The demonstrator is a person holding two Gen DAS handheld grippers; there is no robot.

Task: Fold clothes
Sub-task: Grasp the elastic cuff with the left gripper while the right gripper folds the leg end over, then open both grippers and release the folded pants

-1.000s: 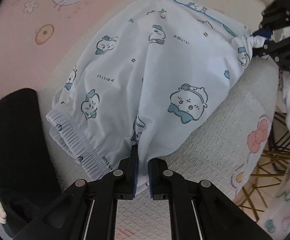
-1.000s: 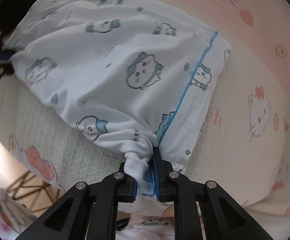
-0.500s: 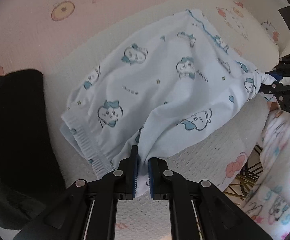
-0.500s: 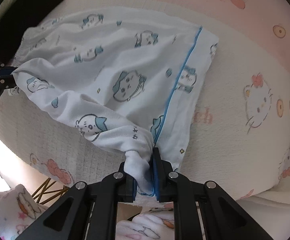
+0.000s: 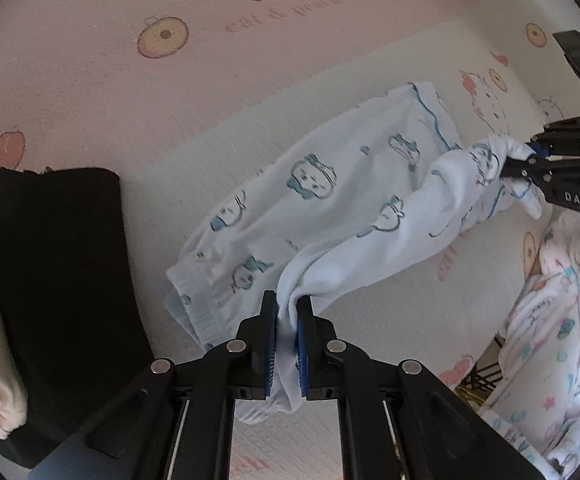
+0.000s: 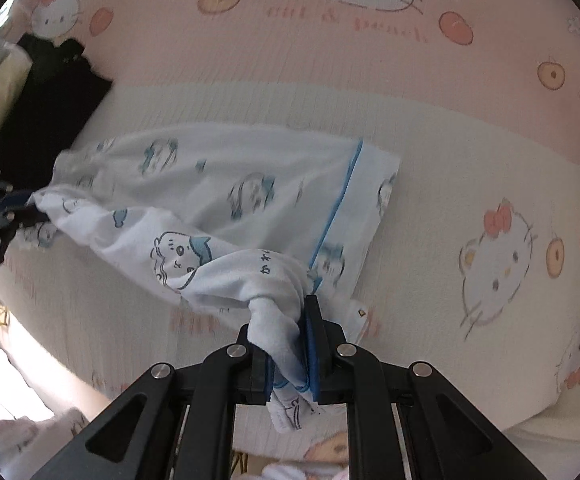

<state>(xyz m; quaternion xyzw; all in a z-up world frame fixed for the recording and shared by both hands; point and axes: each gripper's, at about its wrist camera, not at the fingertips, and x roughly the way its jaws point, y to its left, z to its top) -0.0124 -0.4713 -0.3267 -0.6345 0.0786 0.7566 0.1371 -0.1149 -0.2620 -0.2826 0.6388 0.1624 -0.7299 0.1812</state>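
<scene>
Both your grippers are clamped on the printed shorts: left gripper (image 5: 287, 344) pinches the near edge beside the waistband, right gripper (image 6: 290, 354) the near hem corner. Ahead of them the far half lies on the bedspread (image 5: 90, 80). You're mid-fold; laying the lifted edge over remains.
</scene>
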